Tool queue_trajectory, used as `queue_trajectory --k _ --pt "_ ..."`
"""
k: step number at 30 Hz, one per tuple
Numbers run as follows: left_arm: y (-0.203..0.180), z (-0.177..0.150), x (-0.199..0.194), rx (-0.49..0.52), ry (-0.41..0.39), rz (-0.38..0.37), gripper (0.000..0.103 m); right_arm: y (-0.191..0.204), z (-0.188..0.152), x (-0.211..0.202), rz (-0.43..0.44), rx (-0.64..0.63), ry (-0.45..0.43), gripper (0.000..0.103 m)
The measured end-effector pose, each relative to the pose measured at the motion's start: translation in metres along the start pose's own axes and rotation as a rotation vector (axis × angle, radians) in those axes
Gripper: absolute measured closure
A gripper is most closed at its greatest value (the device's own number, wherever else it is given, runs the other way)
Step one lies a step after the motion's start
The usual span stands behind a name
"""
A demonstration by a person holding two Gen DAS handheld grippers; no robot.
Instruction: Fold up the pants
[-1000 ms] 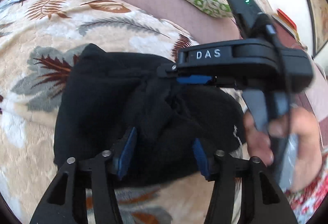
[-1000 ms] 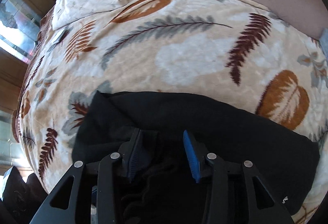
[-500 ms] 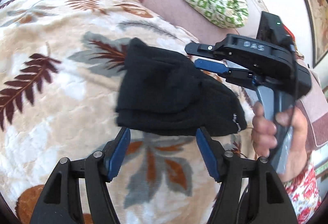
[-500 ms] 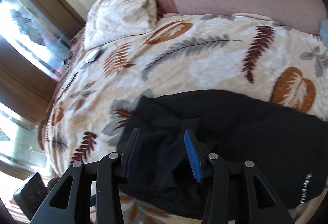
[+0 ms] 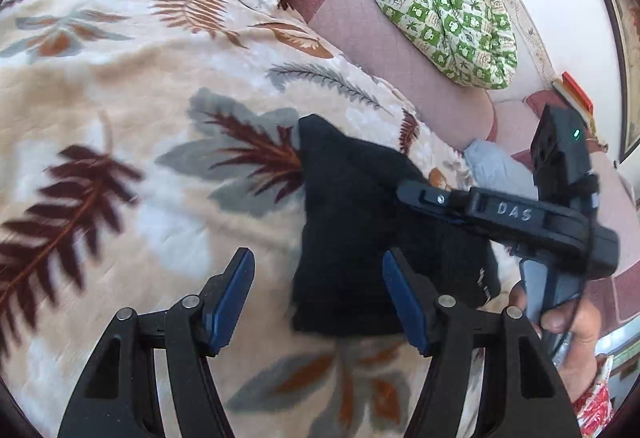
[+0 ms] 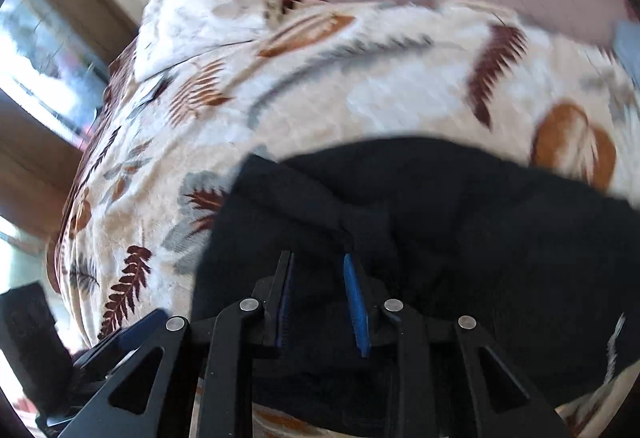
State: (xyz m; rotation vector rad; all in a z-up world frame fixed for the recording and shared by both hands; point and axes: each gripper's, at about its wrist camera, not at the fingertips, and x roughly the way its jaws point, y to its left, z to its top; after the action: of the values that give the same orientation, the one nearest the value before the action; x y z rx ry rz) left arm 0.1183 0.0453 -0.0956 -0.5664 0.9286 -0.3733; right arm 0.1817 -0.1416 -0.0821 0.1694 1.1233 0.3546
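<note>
The black pants (image 5: pixel 360 222) lie as a compact folded bundle on the leaf-print blanket (image 5: pixel 120 109), right of centre in the left wrist view; folding appears nearly complete. The left tool (image 5: pixel 318 298) stands apart and empty beside the bundle. The right tool (image 6: pixel 318 290), jaws just narrowing, sits over the cloth, and whether it grips a fold cannot be told.

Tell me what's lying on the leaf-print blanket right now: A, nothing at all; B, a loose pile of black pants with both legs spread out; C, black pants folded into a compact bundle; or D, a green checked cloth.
C: the black pants sit as a compact folded bundle on the leaf-print blanket, while the green checked cloth lies further back, off the blanket.
</note>
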Motion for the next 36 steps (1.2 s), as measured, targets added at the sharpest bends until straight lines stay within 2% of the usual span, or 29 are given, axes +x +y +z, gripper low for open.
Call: queue_trajectory --k 4,6,7,8,9,10,11,12,14,17,20,24,25,27,28,29,30,32,36 --pt "0.005 0.007 0.024 -0.011 0.035 -0.028 0.037 0.026 0.045 0.022 -0.020 -0.108 0.061 0.072" --pt "0.004 0.005 0.027 0.006 0.024 -0.044 0.040 0.035 0.061 0.040 -0.030 -0.145 0.100 0.067" --pt "0.003 0.005 0.028 0.024 0.025 -0.048 0.046 0.040 0.068 0.050 -0.040 -0.158 0.121 0.060" --pt "0.003 0.004 0.032 0.034 0.048 -0.056 0.069 0.044 0.072 0.058 -0.047 -0.166 0.136 0.051" --pt "0.005 0.004 0.037 0.032 0.078 -0.060 0.085 0.048 0.075 0.068 -0.058 -0.175 0.161 0.050" --pt "0.007 0.003 0.039 0.027 0.083 -0.056 0.086 0.050 0.076 0.075 -0.074 -0.186 0.179 0.051" --pt "0.008 0.003 0.038 0.023 0.079 -0.062 0.087 0.054 0.076 0.083 -0.104 -0.204 0.201 0.072" --pt "0.007 0.003 0.037 0.021 0.078 -0.059 0.089 0.059 0.073 0.091 -0.146 -0.234 0.218 0.083" --pt "0.006 0.002 0.037 0.021 0.075 -0.045 0.089 0.065 0.072 0.098 -0.182 -0.261 0.220 0.090" --pt "0.002 -0.003 0.034 0.039 0.063 -0.020 0.090 0.066 0.083 0.101 -0.213 -0.231 0.186 0.096" --pt "-0.004 -0.008 0.028 0.074 0.048 0.010 0.090 0.066 0.100 0.102 -0.245 -0.187 0.126 0.096" --pt "-0.006 -0.014 0.012 0.082 0.035 0.021 0.088 0.062 0.108 0.075 -0.155 -0.136 0.038 0.094" --pt "-0.006 -0.015 0.006 0.084 0.030 0.018 0.088 0.059 0.105 0.065 -0.147 -0.134 0.034 0.092" --pt "-0.007 -0.017 -0.006 0.088 0.010 0.019 0.088 0.052 0.095 0.046 -0.151 -0.126 0.013 0.081" --pt "-0.009 -0.018 -0.011 0.095 -0.003 0.022 0.087 0.045 0.087 0.032 -0.143 -0.109 -0.003 0.061" --pt "-0.010 -0.018 -0.017 0.106 -0.017 0.028 0.081 0.035 0.076 0.019 -0.132 -0.086 -0.021 0.040" --pt "-0.013 -0.020 -0.022 0.125 -0.032 0.037 0.073 0.025 0.065 0.008 -0.130 -0.064 -0.039 0.034" --pt "-0.019 -0.020 -0.028 0.168 -0.061 0.061 0.065 0.002 0.038 -0.016 -0.145 -0.028 -0.077 0.033" --pt "-0.037 -0.030 -0.032 0.252 -0.086 0.096 0.062 -0.028 -0.015 -0.037 -0.237 -0.030 -0.083 0.034"
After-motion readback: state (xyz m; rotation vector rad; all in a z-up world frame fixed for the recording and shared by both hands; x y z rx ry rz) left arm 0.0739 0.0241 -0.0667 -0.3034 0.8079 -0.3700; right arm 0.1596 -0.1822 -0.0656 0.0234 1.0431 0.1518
